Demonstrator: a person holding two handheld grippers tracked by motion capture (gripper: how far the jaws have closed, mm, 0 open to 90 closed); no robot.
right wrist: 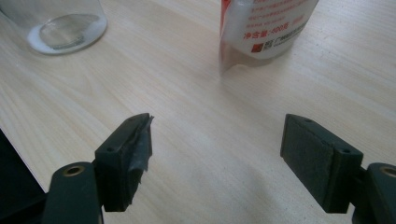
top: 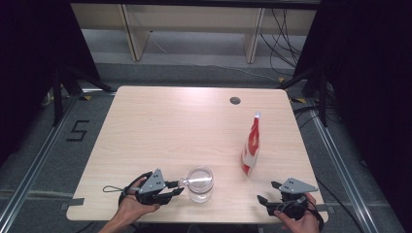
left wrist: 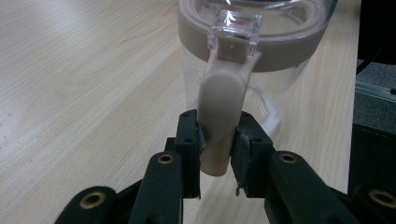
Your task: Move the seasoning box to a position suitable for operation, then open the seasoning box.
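Observation:
A clear jar with a beige lid rim stands near the table's front edge. In the left gripper view, a beige latch tab hangs from the rim of the jar. My left gripper is shut on this tab, its pads pressing both sides. In the high view my left gripper lies just left of the jar. My right gripper sits at the front right, open, nothing between its jaws. A red and white pouch stands upright ahead of it, with its base on the wood. The jar's bottom is at the upper left of the right gripper view.
The light wooden table has a round cable hole near its far edge. Bare wood stretches across the left and middle. Pale shelving legs stand on the floor beyond the table. Dark curtains hang on both sides.

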